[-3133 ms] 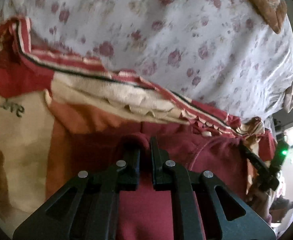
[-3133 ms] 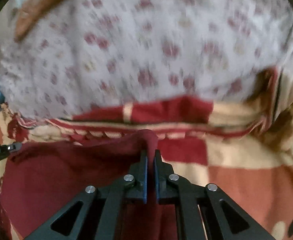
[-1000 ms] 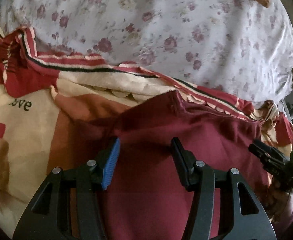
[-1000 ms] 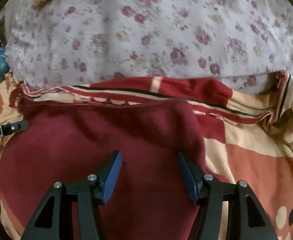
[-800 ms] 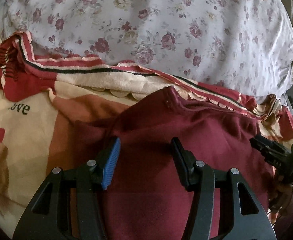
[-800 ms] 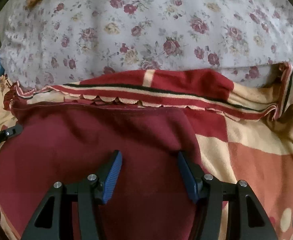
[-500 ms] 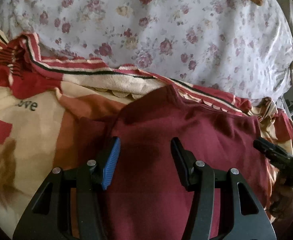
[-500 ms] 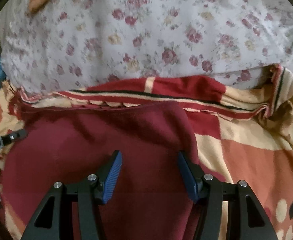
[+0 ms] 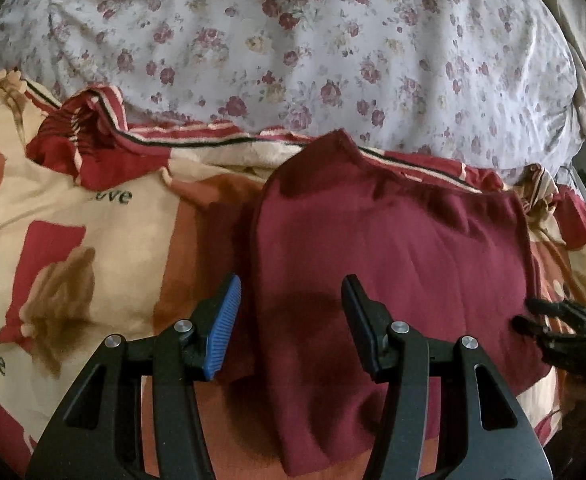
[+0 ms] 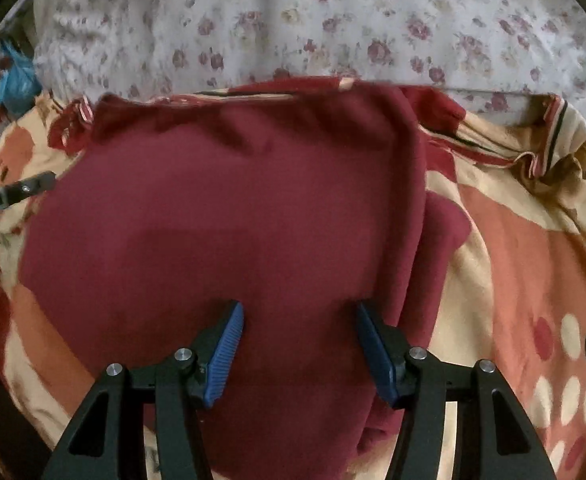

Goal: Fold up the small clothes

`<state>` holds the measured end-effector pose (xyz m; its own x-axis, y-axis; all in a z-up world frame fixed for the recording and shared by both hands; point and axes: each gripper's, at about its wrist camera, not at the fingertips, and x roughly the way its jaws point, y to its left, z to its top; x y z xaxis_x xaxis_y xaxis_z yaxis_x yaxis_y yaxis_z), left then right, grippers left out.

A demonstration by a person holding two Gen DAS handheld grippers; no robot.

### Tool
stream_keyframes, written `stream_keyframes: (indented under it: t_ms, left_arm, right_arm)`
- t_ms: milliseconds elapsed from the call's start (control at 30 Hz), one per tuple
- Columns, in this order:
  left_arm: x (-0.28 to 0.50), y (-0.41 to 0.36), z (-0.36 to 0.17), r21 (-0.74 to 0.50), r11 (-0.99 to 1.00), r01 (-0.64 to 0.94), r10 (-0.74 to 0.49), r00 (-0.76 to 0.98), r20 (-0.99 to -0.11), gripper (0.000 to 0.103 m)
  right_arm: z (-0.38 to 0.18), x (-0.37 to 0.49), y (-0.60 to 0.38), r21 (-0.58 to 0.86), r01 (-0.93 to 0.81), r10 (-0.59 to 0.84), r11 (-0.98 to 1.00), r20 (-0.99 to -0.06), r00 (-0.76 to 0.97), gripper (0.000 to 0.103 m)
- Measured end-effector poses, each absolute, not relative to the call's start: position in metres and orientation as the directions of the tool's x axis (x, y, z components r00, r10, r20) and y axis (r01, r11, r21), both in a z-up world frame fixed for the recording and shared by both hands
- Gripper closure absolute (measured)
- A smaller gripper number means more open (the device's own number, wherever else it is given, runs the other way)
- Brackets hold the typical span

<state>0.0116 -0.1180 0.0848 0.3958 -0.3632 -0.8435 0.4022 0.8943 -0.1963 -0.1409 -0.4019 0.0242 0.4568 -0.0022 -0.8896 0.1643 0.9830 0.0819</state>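
From the left wrist we see our left gripper (image 9: 289, 320) spread wide, empty, above the maroon garment (image 9: 393, 248) lying on the patterned blanket (image 9: 73, 240). From the right wrist, our right gripper (image 10: 299, 344) likewise gapes over that garment's right edge.

The only readable writing is on the blanket (image 9: 93, 216), seen from the left wrist camera. The word "love" is printed in dark letters on a cream patch at about ten o'clock, its first letter partly hidden by a fold. A second "love" sits at the eight o'clock edge, cut off at the frame border. Nothing can be read in the right wrist view.
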Motion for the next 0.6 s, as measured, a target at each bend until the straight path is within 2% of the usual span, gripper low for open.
stream_keyframes:
  t_ms: [67, 167, 300, 467, 600]
  left_arm:
    - [0.006, -0.113, 0.085, -0.214, 0.89, 0.402, -0.376, 0.383, -0.844, 0.051]
    - [-0.004, -0.098, 0.086, -0.29, 0.877, 0.383, -0.43, 0.357, -0.829, 0.051]
    - [-0.02, -0.071, 0.073, -0.392, 0.863, 0.318, -0.487, 0.325, -0.811, 0.047]
    - [-0.025, -0.056, 0.05, -0.476, 0.847, 0.238, -0.528, 0.272, -0.804, 0.046]
    - [-0.028, -0.056, 0.047, -0.525, 0.817, 0.237, -0.575, 0.286, -0.766, 0.035]
  right_arm:
    - [0.033, -0.135, -0.398, 0.079, 0.173, -0.006, 0.982, -0.896, 0.443, 0.047]
    - [0.061, -0.122, -0.383, 0.159, 0.126, 0.073, 0.979, -0.856, 0.511, 0.047]
    - [0.082, -0.076, -0.336, 0.225, -0.009, 0.191, 0.974, -0.805, 0.561, 0.047]
    - [0.066, 0.003, -0.285, 0.31, -0.073, 0.3, 0.948, -0.796, 0.526, 0.047]
    - [0.038, 0.066, -0.243, 0.359, -0.092, 0.363, 0.929, -0.834, 0.415, 0.047]
